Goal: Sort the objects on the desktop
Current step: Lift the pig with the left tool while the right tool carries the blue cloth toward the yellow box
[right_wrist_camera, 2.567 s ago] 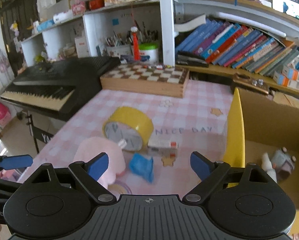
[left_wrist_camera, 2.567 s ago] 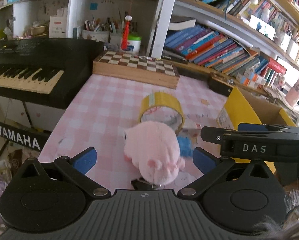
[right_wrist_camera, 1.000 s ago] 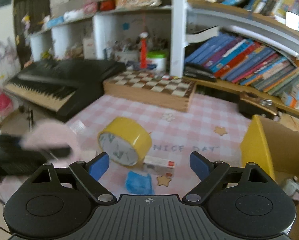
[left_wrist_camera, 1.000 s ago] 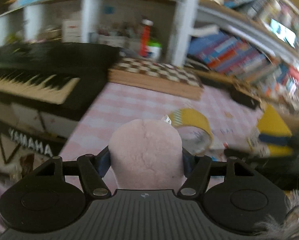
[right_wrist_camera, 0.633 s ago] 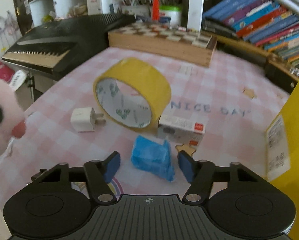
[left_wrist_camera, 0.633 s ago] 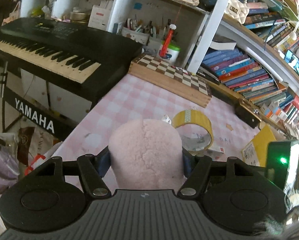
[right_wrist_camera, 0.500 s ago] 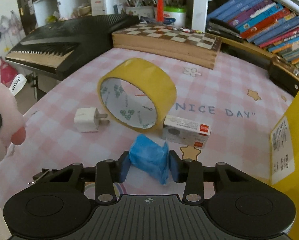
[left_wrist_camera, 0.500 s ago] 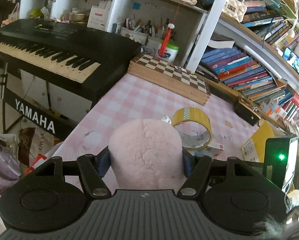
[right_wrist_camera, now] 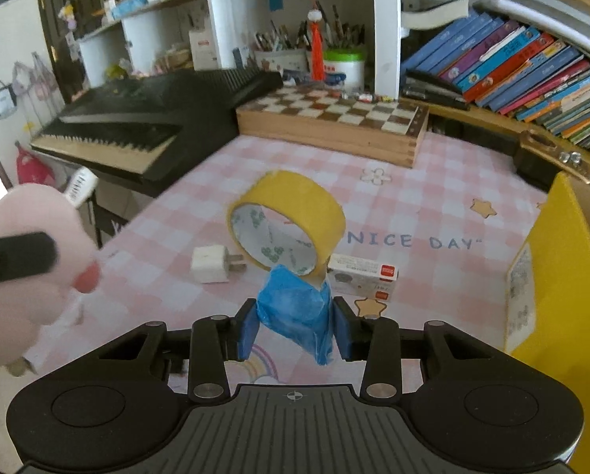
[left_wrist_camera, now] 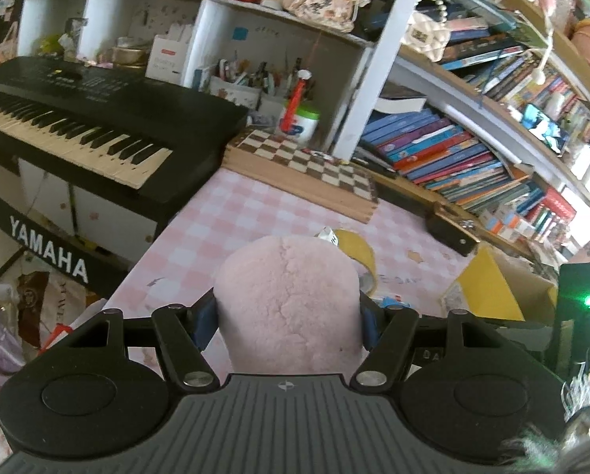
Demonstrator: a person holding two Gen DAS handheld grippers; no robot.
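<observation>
My left gripper [left_wrist_camera: 287, 316] is shut on a pink plush toy [left_wrist_camera: 287, 300] and holds it above the pink checked table [left_wrist_camera: 232, 213]. The toy also shows at the left of the right wrist view [right_wrist_camera: 22, 260]. My right gripper [right_wrist_camera: 295, 326] is shut on a crumpled blue packet [right_wrist_camera: 295, 312], lifted a little above the table. A yellow tape roll [right_wrist_camera: 287, 221] stands on edge just beyond it, with a white plug adapter [right_wrist_camera: 210, 264] to its left and a small white box [right_wrist_camera: 362, 276] to its right.
A yellow cardboard box [right_wrist_camera: 559, 276] stands open at the right; it also shows in the left wrist view [left_wrist_camera: 488, 288]. A wooden chessboard box [right_wrist_camera: 334, 122] lies at the table's back. A black keyboard [left_wrist_camera: 77, 118] stands off the left edge. Bookshelves [right_wrist_camera: 512, 67] rise behind.
My right gripper has closed on the blue packet and lifted it off the table. My left gripper still holds the plush toy raised, shifted slightly.
</observation>
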